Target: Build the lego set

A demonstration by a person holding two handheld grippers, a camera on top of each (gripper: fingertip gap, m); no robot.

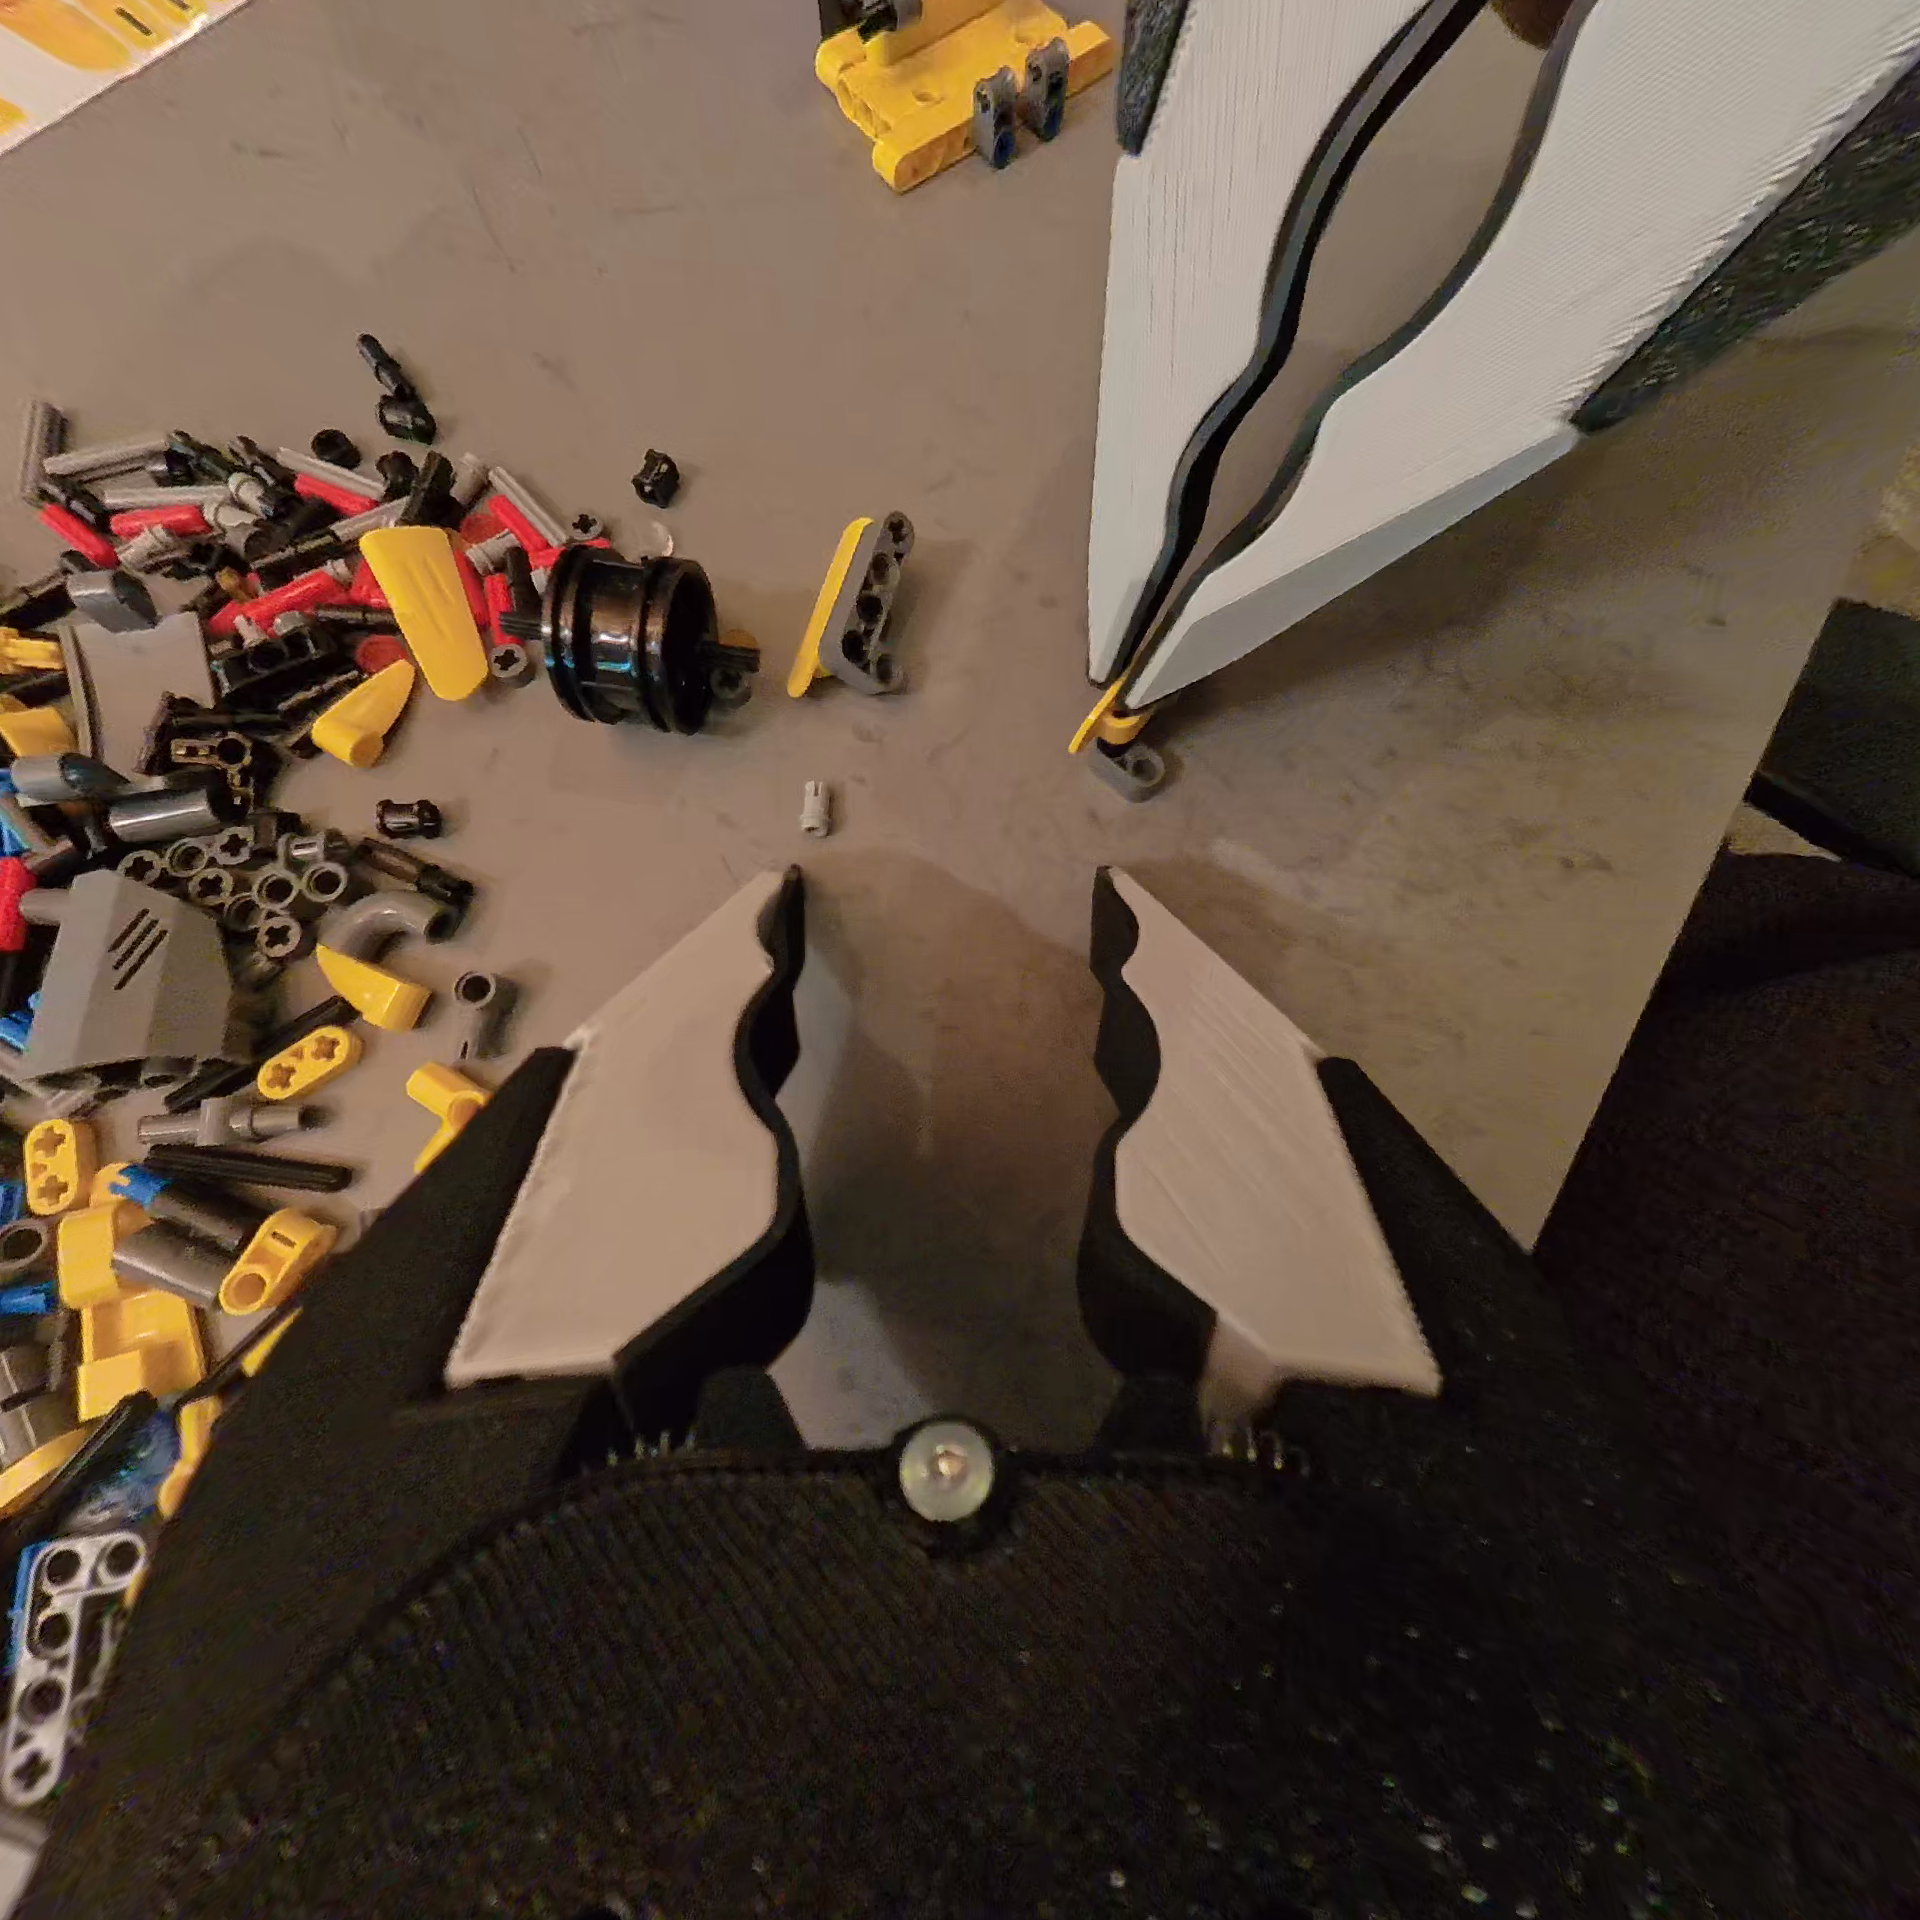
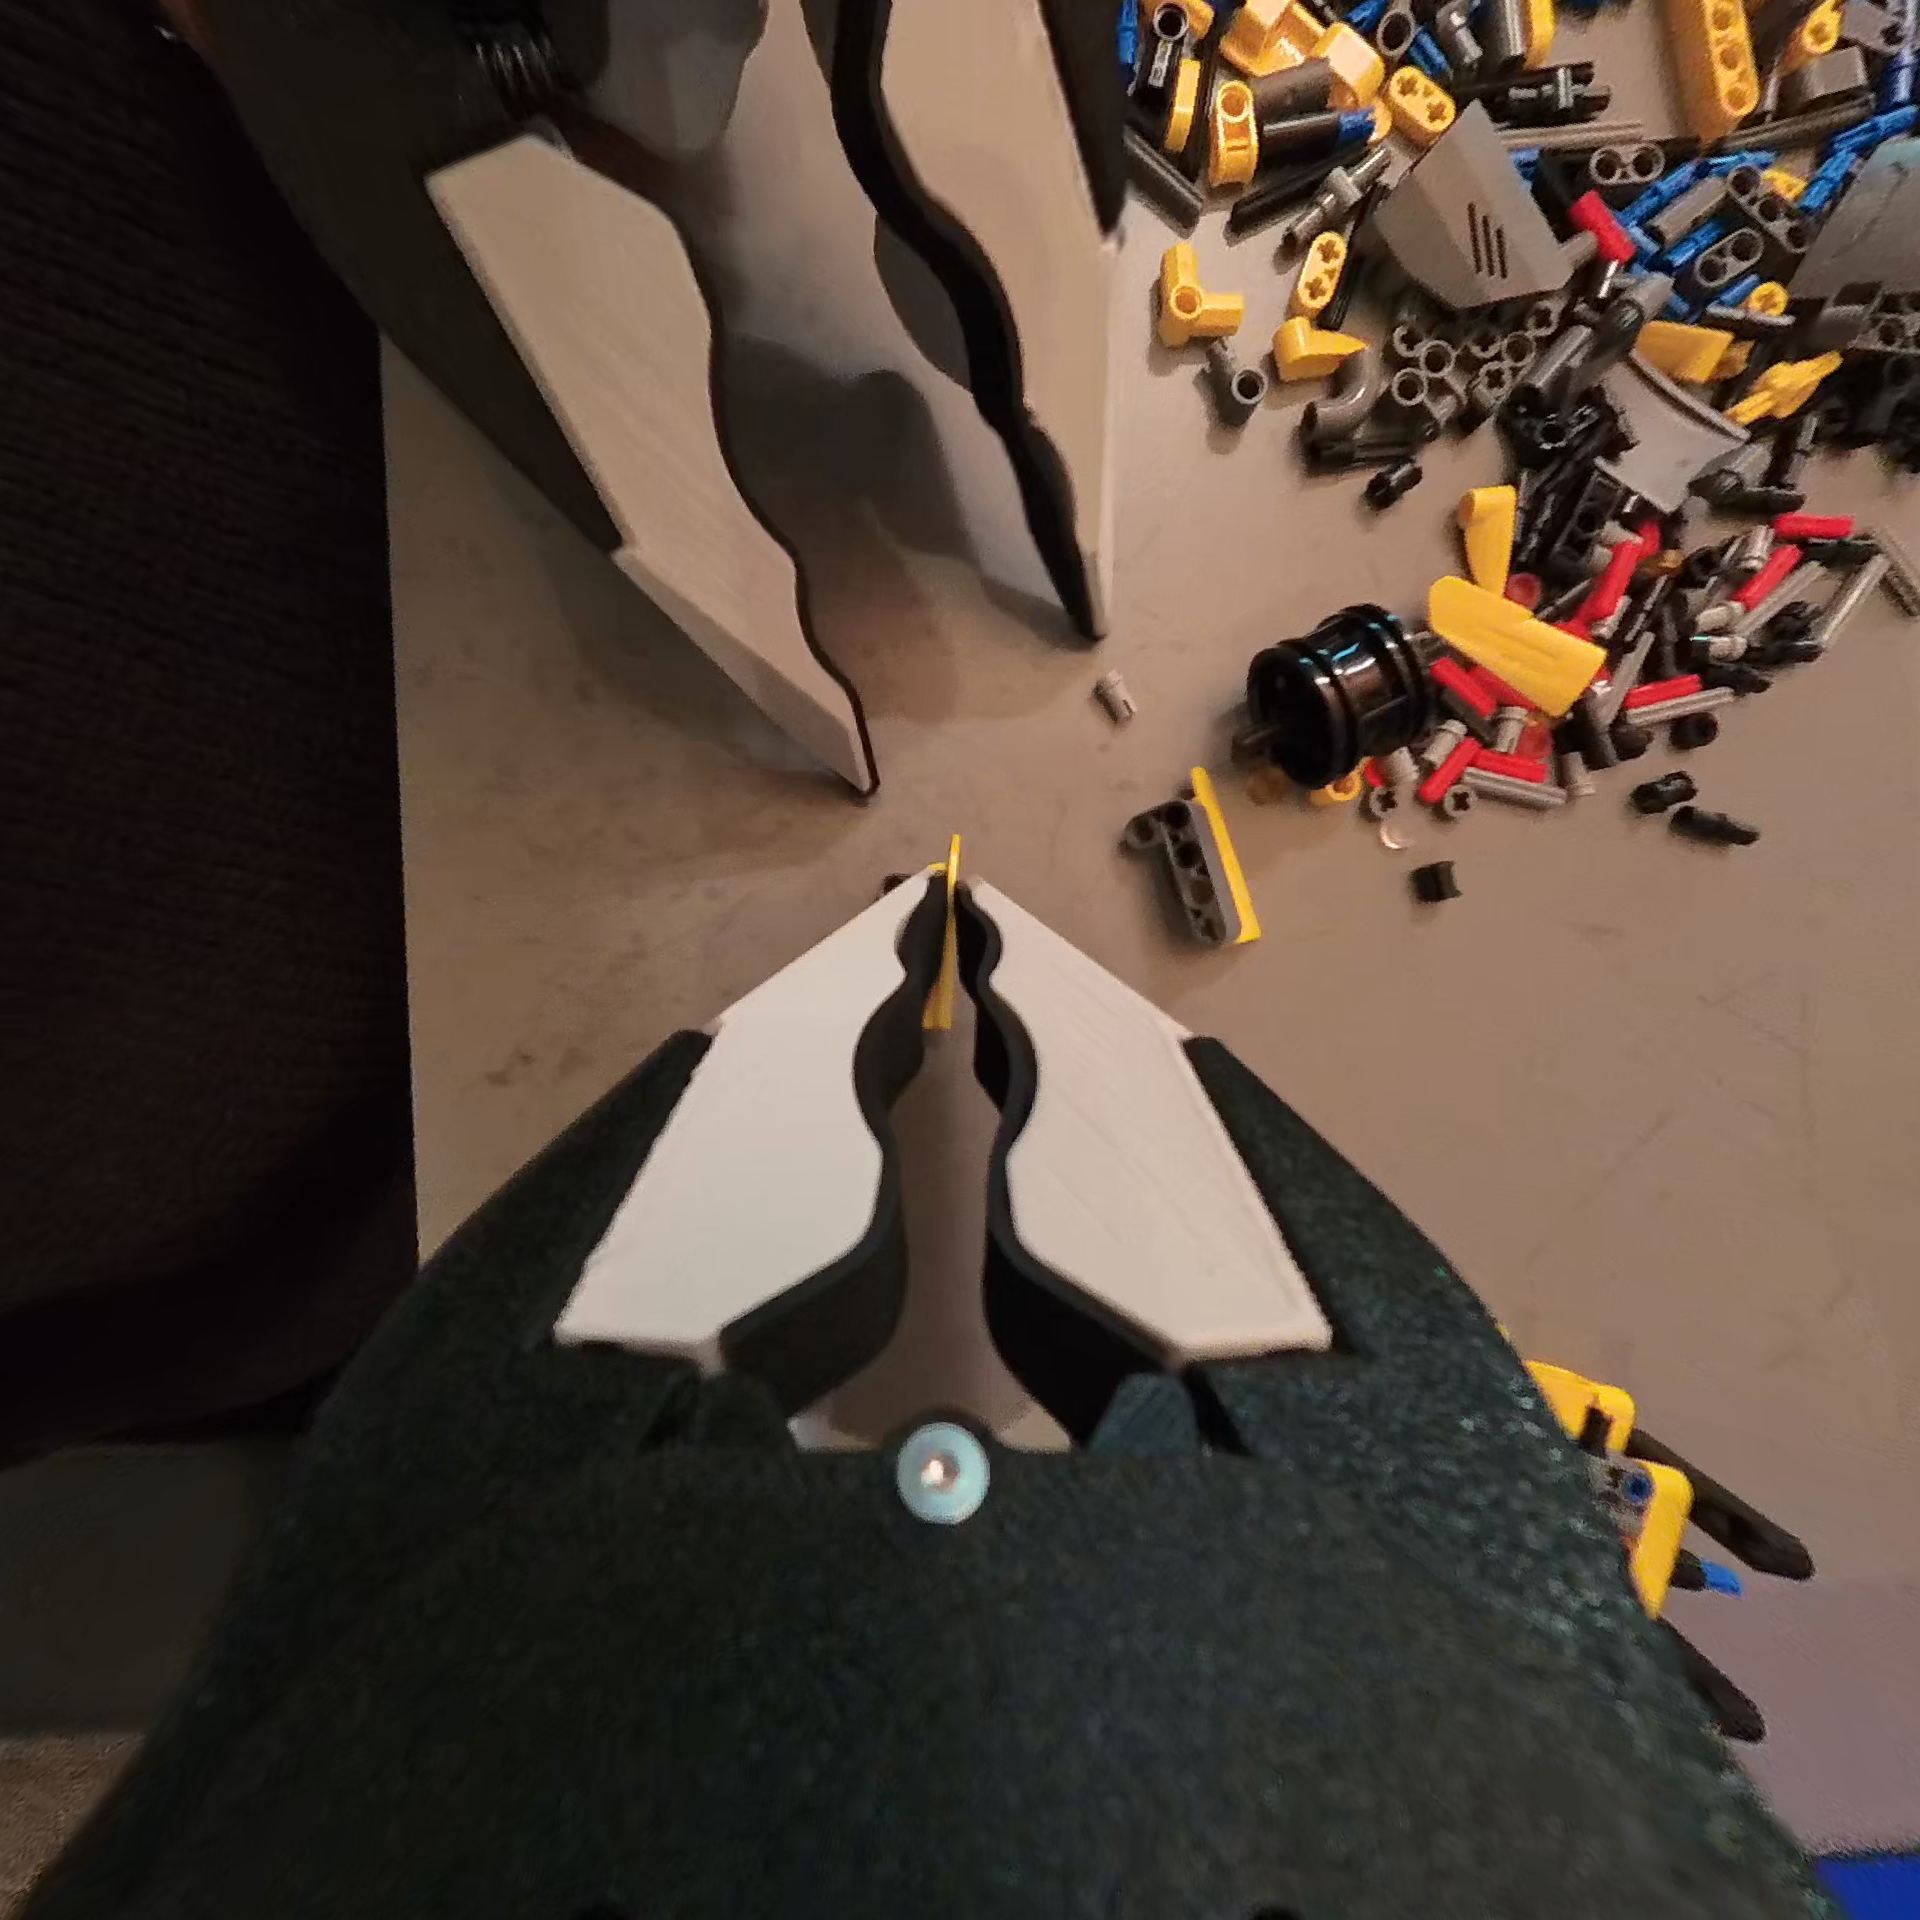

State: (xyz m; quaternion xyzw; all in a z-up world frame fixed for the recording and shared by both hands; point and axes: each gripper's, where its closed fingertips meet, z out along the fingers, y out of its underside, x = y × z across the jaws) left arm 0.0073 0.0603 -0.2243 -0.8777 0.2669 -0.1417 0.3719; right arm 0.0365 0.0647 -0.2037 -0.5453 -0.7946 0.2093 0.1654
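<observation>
**Jaws: right pinching a small yellow-and-grey piece, left spread and empty**

Jaws of the right gripper (image 2: 954, 888) are pressed together on a thin yellow panel (image 2: 943, 971), held edge-on at the tips. From the left wrist view the same piece (image 1: 1103, 722) hangs with a grey connector (image 1: 1132, 771) under it, touching or just above the desk (image 1: 1351, 935); can't tell which. Left gripper (image 1: 948, 883) has jaws spread, nothing between them, tips low over bare desk, near the right gripper's tips.

Nearest loose bits: small light-grey pin (image 1: 817, 807) just ahead of the left jaws, a grey beam with yellow panel attached (image 1: 857, 608), black wheel hub (image 1: 634, 639) at the edge of the mixed brick pile (image 1: 208, 831). Yellow sub-assembly (image 1: 956, 83) sits far off at the top.

Step, as a guess: small part gripped, left gripper standing by. Any handover or mating would need the left jaws aligned with the grey connector end; the pinch is thin, so the piece may twist.
</observation>
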